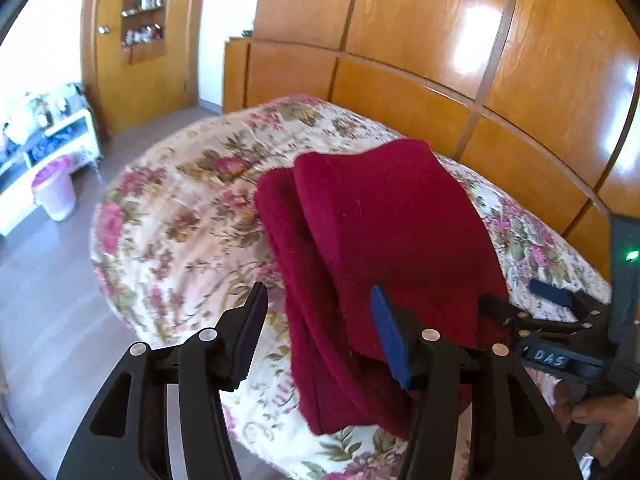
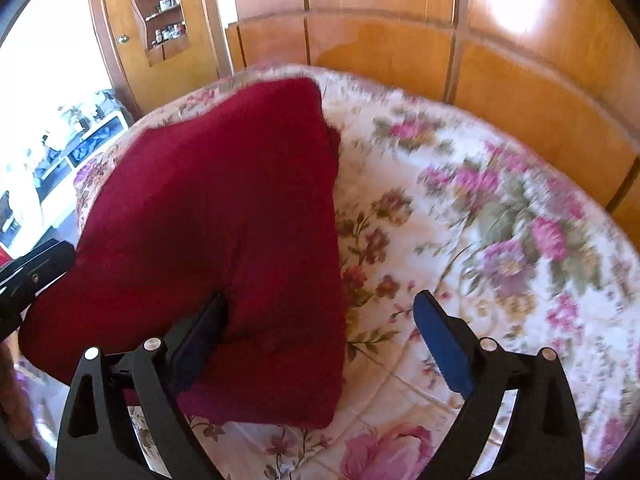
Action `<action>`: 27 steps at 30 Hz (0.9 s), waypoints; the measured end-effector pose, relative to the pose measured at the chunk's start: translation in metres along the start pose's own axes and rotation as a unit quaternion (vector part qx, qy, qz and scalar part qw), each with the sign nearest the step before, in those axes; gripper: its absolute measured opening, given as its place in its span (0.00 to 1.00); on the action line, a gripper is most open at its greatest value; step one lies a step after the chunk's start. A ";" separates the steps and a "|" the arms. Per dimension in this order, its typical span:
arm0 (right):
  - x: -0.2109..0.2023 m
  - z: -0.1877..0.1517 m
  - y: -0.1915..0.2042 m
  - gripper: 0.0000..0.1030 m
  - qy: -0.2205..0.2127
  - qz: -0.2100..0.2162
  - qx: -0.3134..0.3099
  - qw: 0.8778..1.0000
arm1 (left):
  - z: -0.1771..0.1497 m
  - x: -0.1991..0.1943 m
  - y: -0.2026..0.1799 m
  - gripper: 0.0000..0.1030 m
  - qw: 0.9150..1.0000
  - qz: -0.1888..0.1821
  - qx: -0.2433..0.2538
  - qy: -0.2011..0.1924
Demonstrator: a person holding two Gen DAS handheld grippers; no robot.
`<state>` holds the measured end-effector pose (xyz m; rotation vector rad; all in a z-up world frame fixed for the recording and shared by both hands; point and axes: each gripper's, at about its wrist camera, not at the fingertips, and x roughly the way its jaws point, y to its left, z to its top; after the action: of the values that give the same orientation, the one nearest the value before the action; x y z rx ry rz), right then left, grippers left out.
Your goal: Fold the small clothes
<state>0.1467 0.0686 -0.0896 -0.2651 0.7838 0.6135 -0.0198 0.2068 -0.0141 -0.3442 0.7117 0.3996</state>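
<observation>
One dark red garment lies folded in at least two layers on the floral bedspread, toward the bed's near edge and well short of the wooden headboard. The left gripper has its jaws spread wide, the red cloth running between them with neither pad pressing it. The right gripper is likewise released: its left pad rests against or slightly under the cloth's near fold, its right pad over bare bedspread. A fold looks just laid down, so the step in hand is probably letting go. Next would call for either pinching an edge for another fold or lifting clear without dragging the layers apart; the blur hides finer detail.
</observation>
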 end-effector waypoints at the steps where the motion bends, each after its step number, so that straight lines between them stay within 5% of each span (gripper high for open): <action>1: 0.002 0.004 0.000 0.92 -0.009 -0.004 0.001 1.000 | -0.002 -0.005 -0.001 0.62 1.000 0.009 0.000 -0.004; 8: -0.039 -0.011 0.011 0.97 -0.057 -0.026 0.014 0.998 | -0.013 -0.026 0.001 0.64 0.997 0.060 -0.039 -0.009; 16: -0.054 -0.045 0.030 0.97 -0.052 -0.027 -0.001 0.998 | -0.034 -0.051 -0.013 0.79 0.995 0.090 -0.024 -0.045; 27: -0.064 -0.052 0.031 0.97 -0.062 -0.036 0.006 0.997 | -0.049 -0.062 -0.012 0.83 0.993 0.103 -0.035 -0.044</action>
<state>0.0623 0.0438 -0.0786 -0.2404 0.6557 0.5526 -0.0841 0.1610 -0.0044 -0.3177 0.6508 0.6320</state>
